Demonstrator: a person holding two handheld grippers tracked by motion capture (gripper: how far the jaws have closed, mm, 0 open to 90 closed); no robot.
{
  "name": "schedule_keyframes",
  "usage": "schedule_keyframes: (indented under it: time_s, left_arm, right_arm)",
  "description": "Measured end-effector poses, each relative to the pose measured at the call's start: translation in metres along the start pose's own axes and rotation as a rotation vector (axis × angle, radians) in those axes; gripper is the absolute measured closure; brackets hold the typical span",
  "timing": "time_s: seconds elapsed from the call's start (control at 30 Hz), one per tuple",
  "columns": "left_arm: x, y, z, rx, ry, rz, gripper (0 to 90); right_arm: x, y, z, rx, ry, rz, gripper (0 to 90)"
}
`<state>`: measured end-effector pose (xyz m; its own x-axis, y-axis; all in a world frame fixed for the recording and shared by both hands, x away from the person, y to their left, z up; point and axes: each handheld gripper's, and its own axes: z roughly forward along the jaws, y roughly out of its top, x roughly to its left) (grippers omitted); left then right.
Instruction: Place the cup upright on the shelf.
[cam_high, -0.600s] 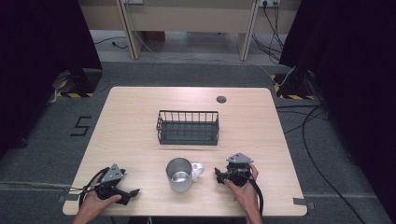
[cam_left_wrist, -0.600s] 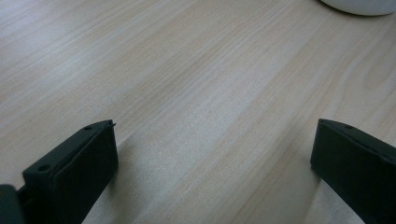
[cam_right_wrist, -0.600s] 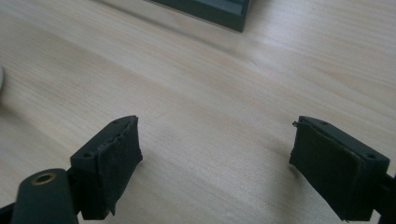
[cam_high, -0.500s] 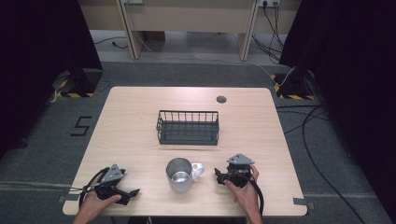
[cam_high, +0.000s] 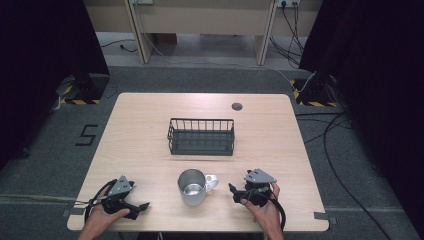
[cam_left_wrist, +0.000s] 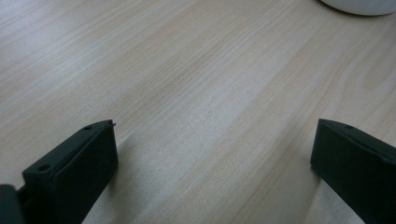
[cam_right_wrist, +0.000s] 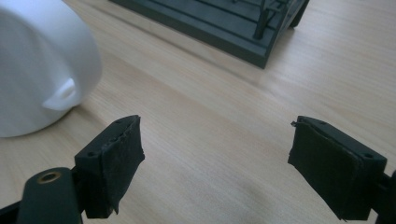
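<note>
A white mug (cam_high: 193, 187) with a metal-looking inside stands upright near the table's front edge, handle toward the right. Behind it, mid-table, sits a dark wire basket (cam_high: 201, 136). My right gripper (cam_high: 234, 191) rests on the table just right of the mug, open, nothing between its jaws; in the right gripper view the mug (cam_right_wrist: 39, 70) lies at upper left and the basket (cam_right_wrist: 219, 23) ahead. My left gripper (cam_high: 142, 208) lies at the front left, open and empty, with the mug's base (cam_left_wrist: 359, 5) at the top right of the left gripper view.
The light wooden table (cam_high: 140, 125) has a small dark round disc (cam_high: 237, 106) near its far right. Cables trail from both grippers over the front edge. Grey floor, black curtains and a floor marker "5" (cam_high: 87, 135) surround the table.
</note>
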<state>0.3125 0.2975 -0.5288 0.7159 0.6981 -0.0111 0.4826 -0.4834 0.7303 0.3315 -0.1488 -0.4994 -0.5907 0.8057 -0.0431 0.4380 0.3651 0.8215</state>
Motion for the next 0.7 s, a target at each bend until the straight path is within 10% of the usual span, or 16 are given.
schedule_keyframes:
  time_s: [0.7]
  left_arm:
    - [0.000, 0.000, 0.000, 0.000, 0.000, 0.000, 0.0]
  right_arm:
    - [0.029, 0.024, -0.028, -0.125, 0.113, -0.107, 15.4]
